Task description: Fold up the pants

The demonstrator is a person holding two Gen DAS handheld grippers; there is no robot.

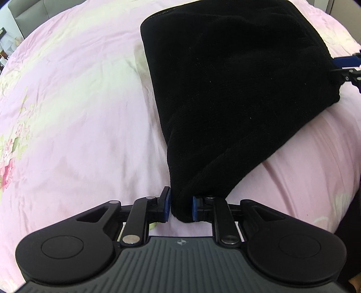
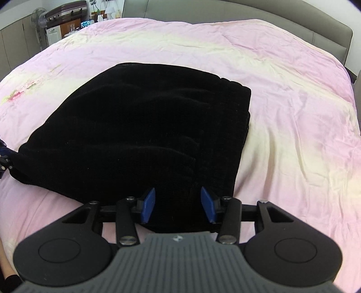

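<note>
Your left tongs (image 1: pixel 181 208) are pinched narrow on a bunched corner of the black pants (image 1: pixel 225 90); the blue pads (image 1: pixel 166 206) press the cloth from both sides, and the fabric fans out and away from them across the pink bedspread (image 1: pixel 67 112). That corner looks lifted a bit off the bed, with the cloth drawn taut toward the far edge.

Your right tongs (image 2: pixel 178 204) sit wider, blue pads (image 2: pixel 149 204) angled apart, with the near edge of the pants (image 2: pixel 146 126) lying between them. The cloth fills the gap, but the pads look splayed and you can't tell from this view whether they really pinch it.

In the left view, your right tongs (image 1: pixel 347 67) show at the right edge, touching the pants' side. In the right view, your left tongs (image 2: pixel 4 155) peek in at the left edge, at the pants' left corner.

The pants are a folded dark slab in the middle of the bedspread (image 2: pixel 282 90), near side toward you, far side flat with a squared fold at the right. A grey headboard (image 2: pixel 270 20) runs behind the bed.
</note>
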